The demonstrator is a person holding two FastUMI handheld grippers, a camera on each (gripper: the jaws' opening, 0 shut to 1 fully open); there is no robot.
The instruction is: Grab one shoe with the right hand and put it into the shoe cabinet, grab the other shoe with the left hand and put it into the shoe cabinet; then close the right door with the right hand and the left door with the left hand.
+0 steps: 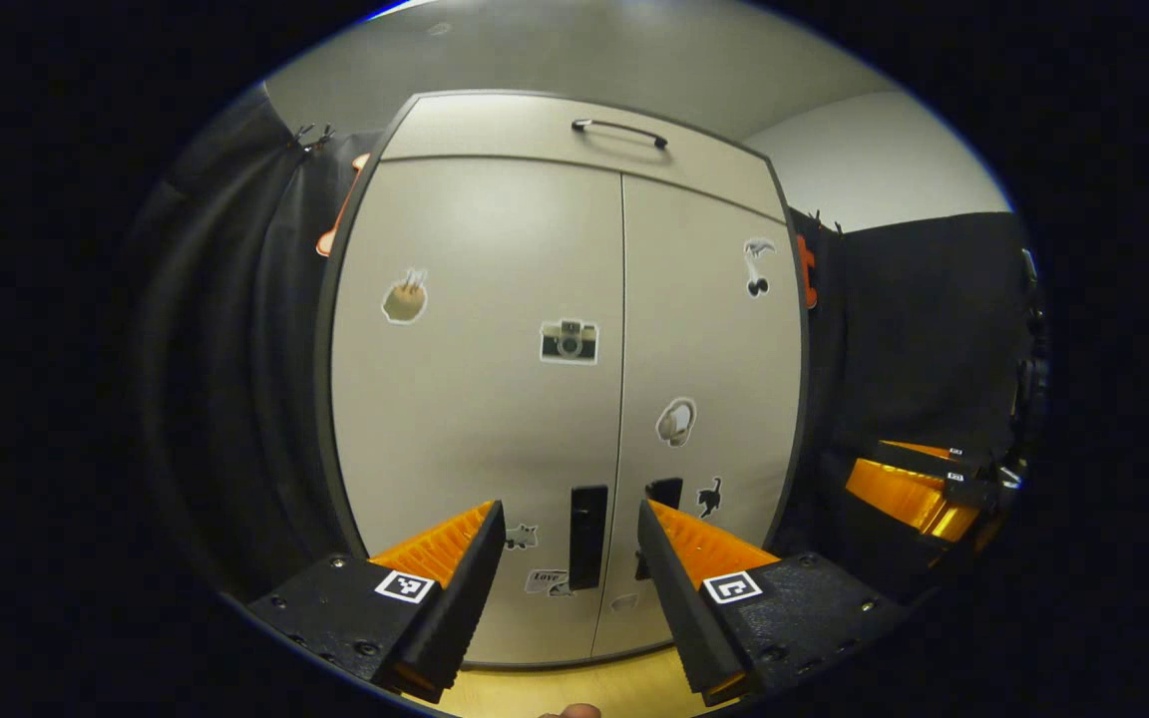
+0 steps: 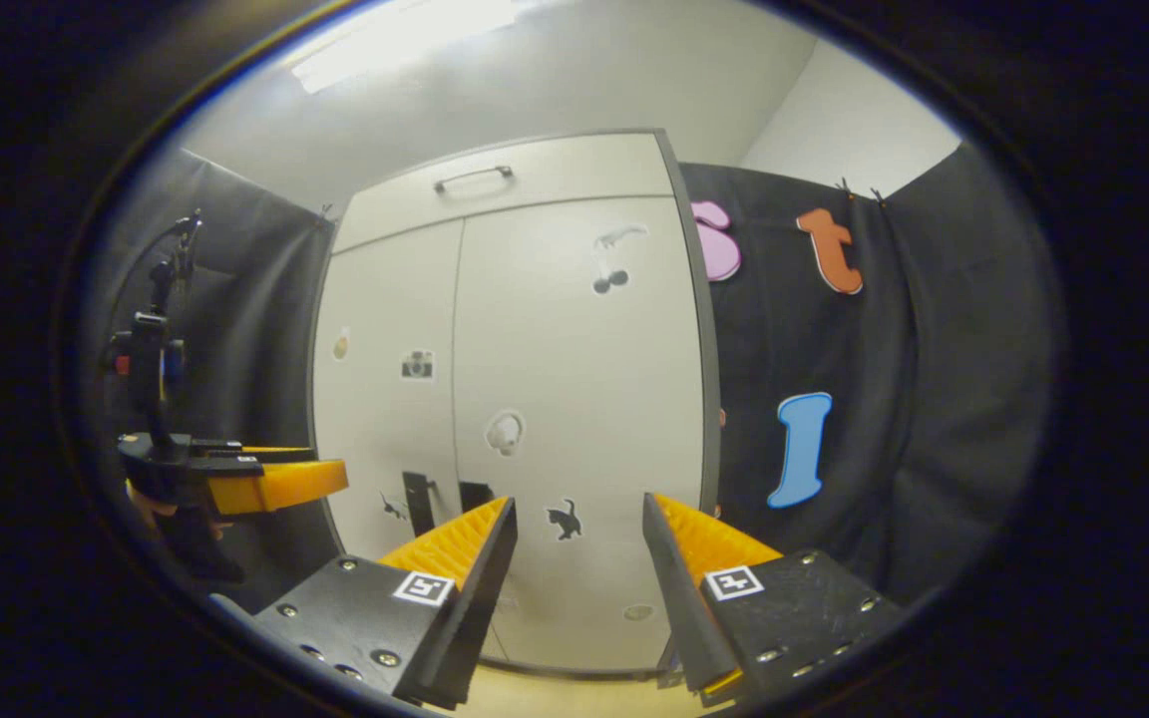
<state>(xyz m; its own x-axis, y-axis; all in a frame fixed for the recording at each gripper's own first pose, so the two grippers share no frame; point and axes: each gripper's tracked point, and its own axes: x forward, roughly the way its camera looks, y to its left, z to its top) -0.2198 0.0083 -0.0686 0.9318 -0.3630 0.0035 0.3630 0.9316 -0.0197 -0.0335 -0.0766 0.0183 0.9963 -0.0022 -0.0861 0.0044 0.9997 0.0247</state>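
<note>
Since both doors of the shoe cabinet (image 1: 574,399) look flush with only a thin seam between them, we judge the task to be at its end or very near it, and the risks are small ones. In the left gripper view the left door (image 1: 480,399) and the right door (image 1: 709,399) meet at the centre, with two dark handles (image 1: 587,536) low at about 6 o'clock, between our own fingers. The left gripper (image 1: 570,588) has its jaws wide and holds nothing. The right gripper (image 2: 579,588) is the same, jaws wide and empty, aimed at the lower part of the right door (image 2: 574,419). We see no shoe in front of the cabinet, so we suppose that both are inside, but we cannot confirm this.

What could go wrong: a door may be only resting and not latched, and it could swing out again if we pull away too early. Also, the open fingers of the left gripper are close to the handles, so a careless retreat may hook one and reopen a door. The right gripper (image 1: 919,489), at 3 o'clock in the left gripper view, stands well apart, so a collision between the two is unlikely.
</note>
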